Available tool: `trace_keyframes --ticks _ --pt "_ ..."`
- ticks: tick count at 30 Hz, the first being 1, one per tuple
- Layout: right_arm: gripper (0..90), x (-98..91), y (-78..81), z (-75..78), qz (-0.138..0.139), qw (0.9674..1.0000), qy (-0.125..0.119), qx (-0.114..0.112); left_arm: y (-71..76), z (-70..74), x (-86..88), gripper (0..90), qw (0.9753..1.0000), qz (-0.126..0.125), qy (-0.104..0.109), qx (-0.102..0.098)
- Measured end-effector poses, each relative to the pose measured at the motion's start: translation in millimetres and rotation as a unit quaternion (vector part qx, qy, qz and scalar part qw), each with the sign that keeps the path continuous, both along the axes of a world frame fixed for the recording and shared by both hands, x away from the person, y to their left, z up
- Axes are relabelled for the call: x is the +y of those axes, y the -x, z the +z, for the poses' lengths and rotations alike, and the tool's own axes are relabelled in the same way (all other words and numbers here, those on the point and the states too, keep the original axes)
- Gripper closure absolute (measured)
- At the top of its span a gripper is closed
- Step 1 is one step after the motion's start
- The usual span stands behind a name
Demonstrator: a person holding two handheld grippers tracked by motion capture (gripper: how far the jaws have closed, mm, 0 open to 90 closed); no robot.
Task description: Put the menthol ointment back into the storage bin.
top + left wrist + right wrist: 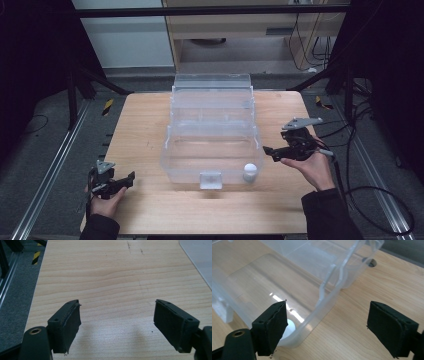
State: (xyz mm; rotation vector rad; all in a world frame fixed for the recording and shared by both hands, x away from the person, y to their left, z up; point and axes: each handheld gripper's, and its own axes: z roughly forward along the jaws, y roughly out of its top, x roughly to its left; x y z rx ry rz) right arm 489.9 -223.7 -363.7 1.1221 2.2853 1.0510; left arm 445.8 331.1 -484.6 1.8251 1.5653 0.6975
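Observation:
A clear plastic bin point(175, 165) stands in the middle of the wooden table point(145, 125), its lid point(212, 82) tipped open at the back. A small white round object point(249, 171) lies inside its front right corner. My right gripper point(267, 151) hovers just right of the bin, jaws pointing toward it and open, with nothing between them. In the right gripper view the open right gripper point(328, 322) straddles the bin's corner wall point(322, 302), with the white object point(290, 326) behind the left jaw. My left gripper point(131, 177) rests open near the front left edge over bare wood, as the left gripper point(117, 320) view confirms.
A white latch point(210, 179) sits on the bin's front wall. Cables point(380, 200) trail off the right side of the table. Metal rails point(50, 165) run along the floor at left. A small hole point(372, 263) marks the tabletop beside the bin.

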Motion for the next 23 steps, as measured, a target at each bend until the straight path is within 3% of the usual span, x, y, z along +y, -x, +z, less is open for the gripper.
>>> trace_keyframes --ticks 6,8,14,23 --pt "15.6 -17.9 13.4 -19.8 -0.026 0.9989 -0.032 -0.021 0.1 -0.1 -1.2 24.6 1.0000 -0.005 0.003 0.002" --pt "14.9 -26.3 18.2 -31.9 -0.047 0.9969 -0.054 -0.033 0.5 0.4 -1.1 27.2 1.0000 -0.006 0.005 0.000" --pt "14.0 -39.6 21.3 -53.0 -0.079 0.9927 -0.081 -0.041 1.4 1.6 -0.6 31.4 0.9999 -0.007 0.009 -0.003" --pt "13.0 -59.1 27.2 -85.4 -0.117 0.9894 -0.081 -0.026 0.8 2.1 1.2 31.8 0.9999 -0.005 0.009 -0.006"
